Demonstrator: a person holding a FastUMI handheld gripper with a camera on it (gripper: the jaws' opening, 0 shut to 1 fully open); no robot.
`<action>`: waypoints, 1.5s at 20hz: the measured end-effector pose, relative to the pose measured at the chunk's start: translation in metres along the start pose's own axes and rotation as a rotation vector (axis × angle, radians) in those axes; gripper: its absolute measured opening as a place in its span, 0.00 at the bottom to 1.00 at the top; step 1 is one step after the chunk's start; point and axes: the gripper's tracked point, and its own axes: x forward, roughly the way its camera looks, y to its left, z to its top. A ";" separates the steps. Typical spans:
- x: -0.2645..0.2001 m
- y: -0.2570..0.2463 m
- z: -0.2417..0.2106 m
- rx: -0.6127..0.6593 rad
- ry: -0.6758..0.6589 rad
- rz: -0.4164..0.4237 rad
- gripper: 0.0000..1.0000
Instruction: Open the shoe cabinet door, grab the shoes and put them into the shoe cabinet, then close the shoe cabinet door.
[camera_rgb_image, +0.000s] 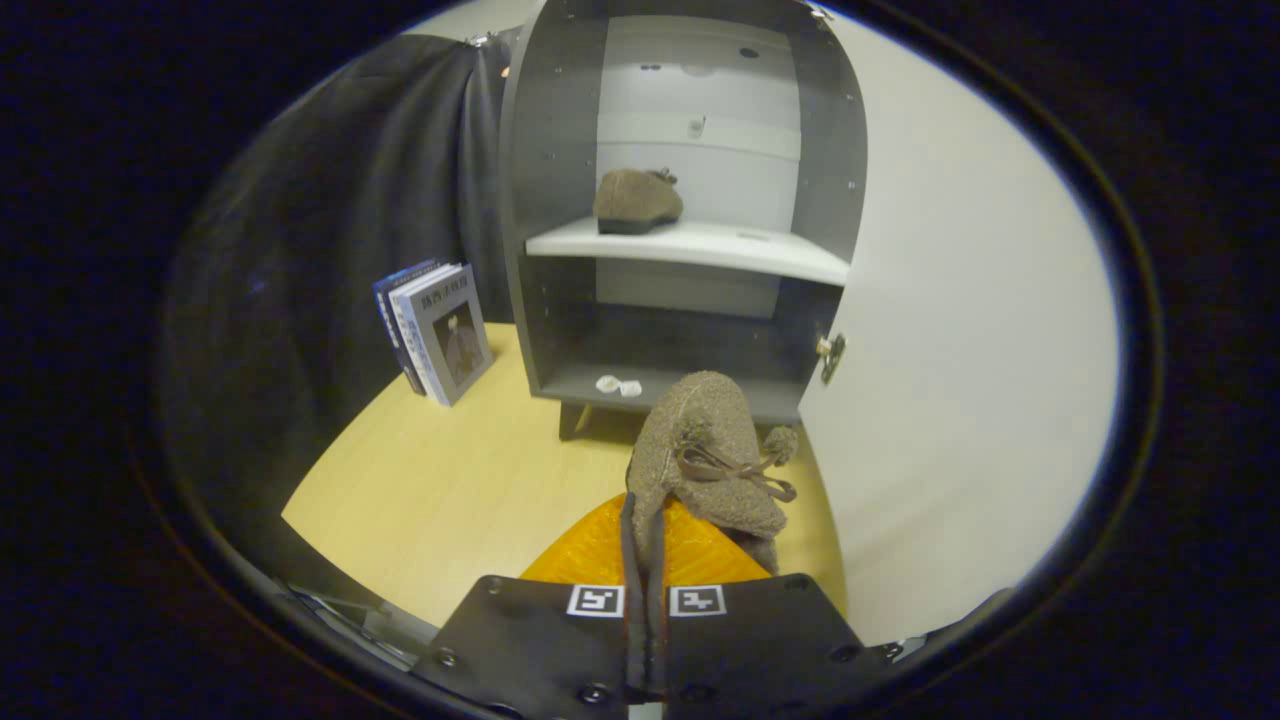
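Brightness: we see even indoor light, brightest on the open cabinet door (960, 330)
Shadows: we find the cabinet's (690, 200) lower bay dim, with soft shade under its shelf (700, 245)
Glare: mild sheen on the worktop (450, 480)
Distortion: strong fisheye bending of straight edges
Focus: tool (645, 560) slightly soft up close

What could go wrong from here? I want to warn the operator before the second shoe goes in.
1. The hand-held gripper pinches only a thin edge of the brown shoe, which hangs ahead of the fingers and could slip out.
2. The open door stands close beside the shoe; the dangling laces could snag its hinge.
3. One shoe already occupies the shelf, so a careless placement may knock it.
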 end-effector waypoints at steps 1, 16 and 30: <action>-0.002 -0.004 0.021 -0.007 -0.025 -0.008 0.03; 0.161 -0.080 0.228 -0.013 -0.107 -0.158 0.02; 0.276 -0.091 0.260 -0.055 -0.062 -0.148 0.02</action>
